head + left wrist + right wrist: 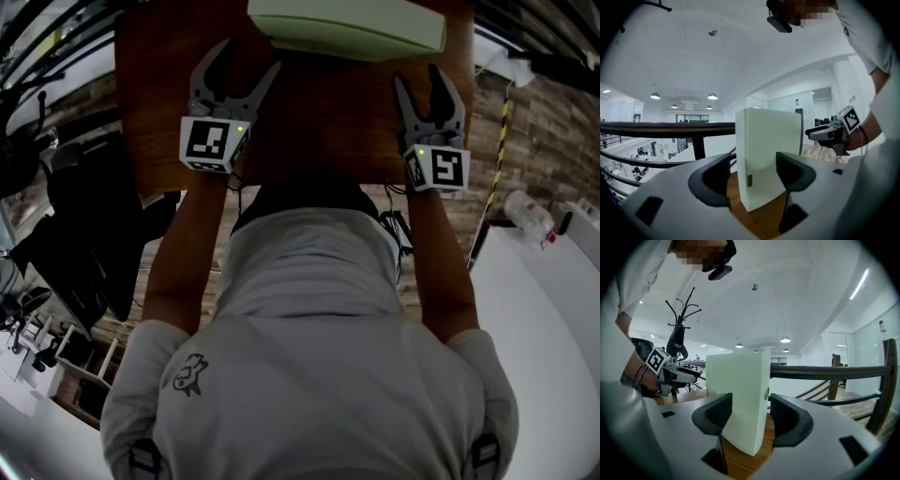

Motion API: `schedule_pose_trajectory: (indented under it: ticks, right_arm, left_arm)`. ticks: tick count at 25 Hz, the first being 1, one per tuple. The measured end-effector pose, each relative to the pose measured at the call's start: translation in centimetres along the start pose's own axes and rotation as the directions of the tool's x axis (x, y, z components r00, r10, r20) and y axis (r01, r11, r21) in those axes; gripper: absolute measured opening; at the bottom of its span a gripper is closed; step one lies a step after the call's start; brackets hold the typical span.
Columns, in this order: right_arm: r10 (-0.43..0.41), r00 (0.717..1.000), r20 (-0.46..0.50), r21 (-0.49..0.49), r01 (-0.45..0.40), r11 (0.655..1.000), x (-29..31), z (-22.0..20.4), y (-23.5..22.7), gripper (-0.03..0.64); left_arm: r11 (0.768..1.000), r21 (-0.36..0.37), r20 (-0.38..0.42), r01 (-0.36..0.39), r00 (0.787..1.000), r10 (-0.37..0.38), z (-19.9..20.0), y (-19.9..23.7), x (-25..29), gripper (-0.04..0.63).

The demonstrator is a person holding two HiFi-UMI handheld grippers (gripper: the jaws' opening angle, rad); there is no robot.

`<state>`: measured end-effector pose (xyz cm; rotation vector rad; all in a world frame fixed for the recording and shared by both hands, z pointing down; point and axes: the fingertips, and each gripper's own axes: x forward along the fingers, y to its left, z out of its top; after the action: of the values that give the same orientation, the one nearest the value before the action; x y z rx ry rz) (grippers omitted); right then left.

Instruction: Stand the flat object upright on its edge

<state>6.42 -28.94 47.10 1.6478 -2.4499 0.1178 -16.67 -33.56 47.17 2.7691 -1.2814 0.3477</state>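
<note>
at the far side of the bench: box up on its edge, both claws apart

at the far side of the bench (pixel 319 122) the box (pixel 347 28) stands on one narrow edge, with its two broad faces vertical. its long axis runs left to right across the bench, so one thin end looks toward each claw. the task seems to be done already, or nearly done.

the left claw (pixel 248 58) and the right claw (pixel 417 80) both have their jaws apart and nothing between them. each one is just short of the box and aims at it.

the box looks stiff, with smooth pale walls, and i judge it to be rather light. smooth walls can slip in the jaws. standing like this it has a narrow foot, so a push on a broad face could lay it flat again. a good hold would be across its thin thickness near one end, which seems to fit inside the jaw opening. it is better to hold low, and not to touch the top edge.
</note>
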Motion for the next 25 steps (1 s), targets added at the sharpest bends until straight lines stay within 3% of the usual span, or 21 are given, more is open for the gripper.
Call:
schedule_pose_trajectory:
  ticks: [5,11,25]
  right_arm:
    - [-0.003,1.000,0.027,-0.001,0.003,1.000,-1.5,2.4,1.4,0.244]
    - [0.009,0.999,0.038,-0.013,-0.008,1.000,-3.4,5.0,2.7,0.233]
    - [0.053,0.996,0.074,-0.088,-0.046,0.995,-8.0,11.4,8.6,0.080]
  left_arm:
    - [1.000,0.003,0.043,-0.006,0.999,0.006,3.0,0.3,-2.6,0.305]
    - [0.999,0.036,0.098,0.006,0.995,-0.010,7.0,-0.2,-5.7,0.231]
    - [0.995,0.033,0.168,0.098,0.981,-0.102,12.6,-3.8,-12.7,0.078]
